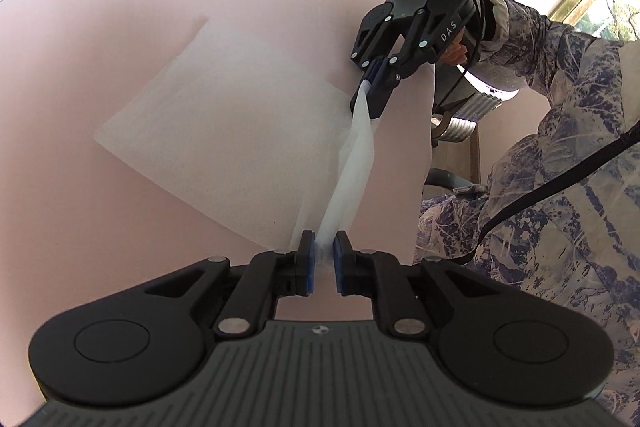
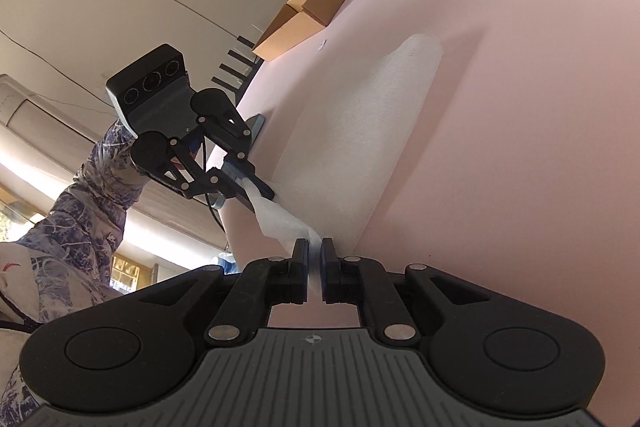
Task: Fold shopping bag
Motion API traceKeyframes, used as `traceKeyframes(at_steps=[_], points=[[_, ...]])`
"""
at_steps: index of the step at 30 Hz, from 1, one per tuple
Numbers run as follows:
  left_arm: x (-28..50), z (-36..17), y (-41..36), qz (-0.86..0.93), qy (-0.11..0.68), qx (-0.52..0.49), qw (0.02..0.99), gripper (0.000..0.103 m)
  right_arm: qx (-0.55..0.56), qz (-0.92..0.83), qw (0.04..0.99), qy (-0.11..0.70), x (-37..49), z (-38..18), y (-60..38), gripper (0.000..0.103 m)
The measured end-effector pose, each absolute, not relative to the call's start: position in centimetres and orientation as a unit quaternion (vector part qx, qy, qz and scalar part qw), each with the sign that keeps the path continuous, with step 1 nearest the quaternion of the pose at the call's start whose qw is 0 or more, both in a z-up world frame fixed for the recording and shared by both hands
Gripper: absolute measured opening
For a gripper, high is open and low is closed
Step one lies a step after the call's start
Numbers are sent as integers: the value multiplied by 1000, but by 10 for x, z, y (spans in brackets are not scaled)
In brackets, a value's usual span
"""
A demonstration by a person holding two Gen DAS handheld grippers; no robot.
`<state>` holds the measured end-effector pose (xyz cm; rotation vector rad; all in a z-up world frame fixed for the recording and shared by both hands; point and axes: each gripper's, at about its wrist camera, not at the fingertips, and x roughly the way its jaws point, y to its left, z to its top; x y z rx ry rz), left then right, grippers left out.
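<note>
Grippers (image 1: pixel 324 259) over pink table (image 1: pixel 120 67)

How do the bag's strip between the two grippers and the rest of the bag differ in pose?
The strip is lifted, bunched and narrow, its ends clamped in the left gripper and right gripper. The rest of the bag lies flat and spread on the pink table. Both are translucent white.

White translucent shopping bag (image 1: pixel 224 131) flat on pink table (image 1: pixel 100 27); near edge bunched, lifted off surface.
</note>
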<state>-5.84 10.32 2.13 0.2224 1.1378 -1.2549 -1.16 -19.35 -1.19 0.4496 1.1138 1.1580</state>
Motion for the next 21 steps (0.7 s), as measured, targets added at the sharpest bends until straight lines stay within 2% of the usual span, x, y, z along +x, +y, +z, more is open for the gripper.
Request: traceKeyframes(at_steps=[8,10,11,17,19,21], points=[[-40,8,111,-557,539,37,630,9,165,498,715,462,-42,2,-207,6],[-43,9,110,-555,540,41,631,9,156,488,737,440,-52,12,-215,14],[-44,10,109,-554,540,45,632,8,151,483,748,429,-57,17,-219,14],[-50,12,104,-550,542,51,633,9,179,495,787,321,-89,49,-224,14],[-52,12,103,-549,543,52,633,9,179,518,778,306,-96,50,-209,8],[-51,11,100,-548,546,50,632,8,173,533,770,307,-99,45,-185,8]])
